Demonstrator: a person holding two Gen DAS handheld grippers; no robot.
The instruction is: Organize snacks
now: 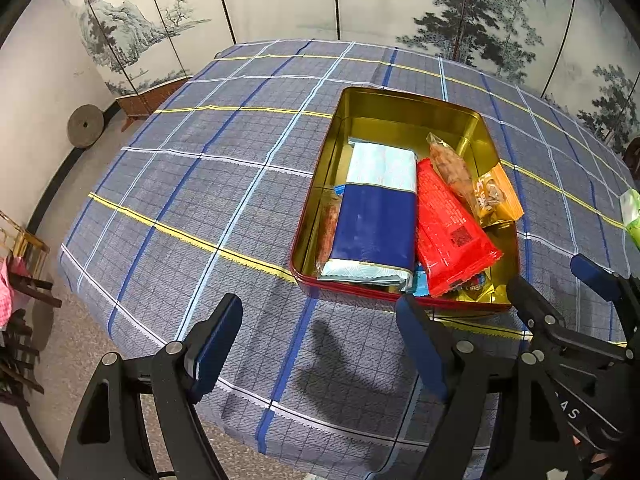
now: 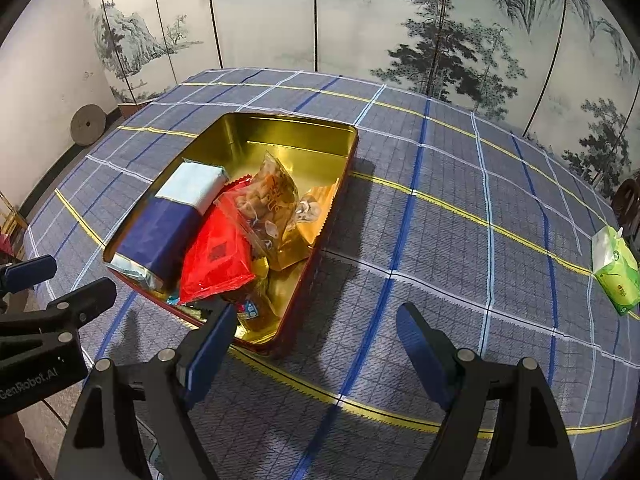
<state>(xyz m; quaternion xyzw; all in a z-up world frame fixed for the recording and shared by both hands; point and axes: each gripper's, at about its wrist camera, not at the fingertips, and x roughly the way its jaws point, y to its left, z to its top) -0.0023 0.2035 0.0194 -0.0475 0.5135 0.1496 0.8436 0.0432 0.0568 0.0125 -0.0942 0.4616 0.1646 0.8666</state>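
We see the snacks gathered inside an open tin, gold within and red along its outer wall, which sits on the worktop under a blue plaid cloth with yellow and white lines. Along the tin's left side lies a long packet, pale blue at the far end and dark blue at the near end. Just beside it, a red packet lies slanted with its near end against the tin's front wall. A clear bag of brown snacks leans across the red packet, and an orange-gold packet rests over the tin's right rim. Smaller wrapped pieces show at the bottom near the front wall, too small to name.

Our left gripper hovers just before the tin's near wall with its jaws spread wide and nothing between them. Our right gripper hangs over the cloth at the tin's near right corner, jaws likewise spread and empty; it also shows at the right edge of the left wrist view.

Well apart on the right side of the worktop lies a green tissue pack. A painted folding screen stands behind the worktop, and a round stone disc leans against the wall on the left.
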